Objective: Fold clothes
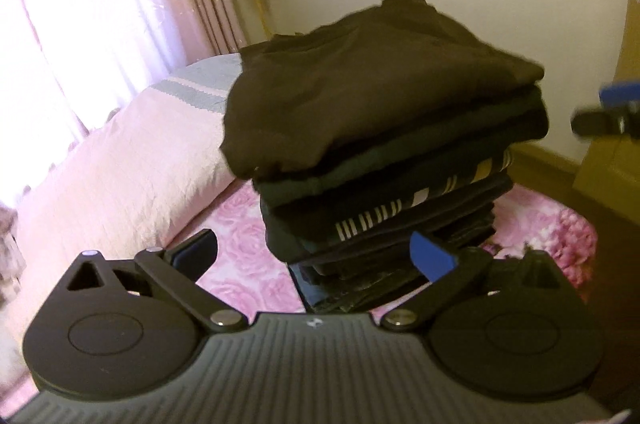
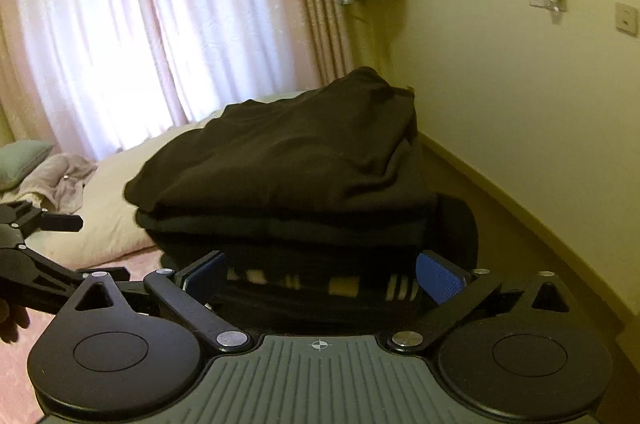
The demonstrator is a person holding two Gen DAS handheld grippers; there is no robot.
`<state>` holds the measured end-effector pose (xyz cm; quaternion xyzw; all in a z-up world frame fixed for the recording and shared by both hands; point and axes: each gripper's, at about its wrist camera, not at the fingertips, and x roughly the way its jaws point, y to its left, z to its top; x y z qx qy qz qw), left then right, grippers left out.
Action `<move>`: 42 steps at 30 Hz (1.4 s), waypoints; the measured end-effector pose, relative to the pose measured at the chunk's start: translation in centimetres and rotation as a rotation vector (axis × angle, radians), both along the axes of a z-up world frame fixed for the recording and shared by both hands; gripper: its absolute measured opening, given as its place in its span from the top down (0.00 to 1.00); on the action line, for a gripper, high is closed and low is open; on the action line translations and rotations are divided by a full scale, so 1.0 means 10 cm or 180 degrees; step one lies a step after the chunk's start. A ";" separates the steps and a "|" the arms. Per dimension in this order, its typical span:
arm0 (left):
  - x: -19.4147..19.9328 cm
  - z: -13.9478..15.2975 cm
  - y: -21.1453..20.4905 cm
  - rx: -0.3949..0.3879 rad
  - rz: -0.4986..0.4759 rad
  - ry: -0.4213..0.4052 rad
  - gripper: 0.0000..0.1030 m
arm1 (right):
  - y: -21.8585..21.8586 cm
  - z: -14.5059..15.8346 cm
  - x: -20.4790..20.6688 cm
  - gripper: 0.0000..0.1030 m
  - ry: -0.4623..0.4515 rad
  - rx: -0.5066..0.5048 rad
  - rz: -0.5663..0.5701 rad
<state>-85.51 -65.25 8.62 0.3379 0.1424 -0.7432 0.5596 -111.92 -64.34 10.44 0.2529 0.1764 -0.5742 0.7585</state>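
Both my left gripper (image 1: 316,256) and right gripper (image 2: 320,274) fingers wide open, empty, beside the stack (image 1: 380,128); square its brown top garment (image 2: 280,152) gently.

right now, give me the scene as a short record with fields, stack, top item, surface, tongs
stack: folded dark clothes piled on the bed
top item: dark brown garment, edges overhanging the layers below
striped layer: midway down the pile
surface: pink floral bedspread
left tongs: open, nothing between them
right tongs: open, nothing gripped
backdrop: pink curtains
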 end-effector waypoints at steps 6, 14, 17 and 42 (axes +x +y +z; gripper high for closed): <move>0.27 0.05 0.31 0.0068 0.0134 0.0252 0.02 | 0.52 0.01 0.20 0.00 -0.0033 0.0113 -0.0205; 0.49 0.09 0.72 0.0139 0.0127 0.0281 0.02 | 0.95 -0.02 0.46 0.00 -0.0060 0.0224 -0.0293; 0.52 0.10 0.82 0.0163 0.0106 0.0279 0.02 | 1.04 0.00 0.53 0.00 -0.0048 0.0233 -0.0299; 0.05 0.05 0.98 0.0280 0.0587 0.0443 0.02 | 0.82 0.12 0.27 0.00 0.0197 0.0618 -0.0205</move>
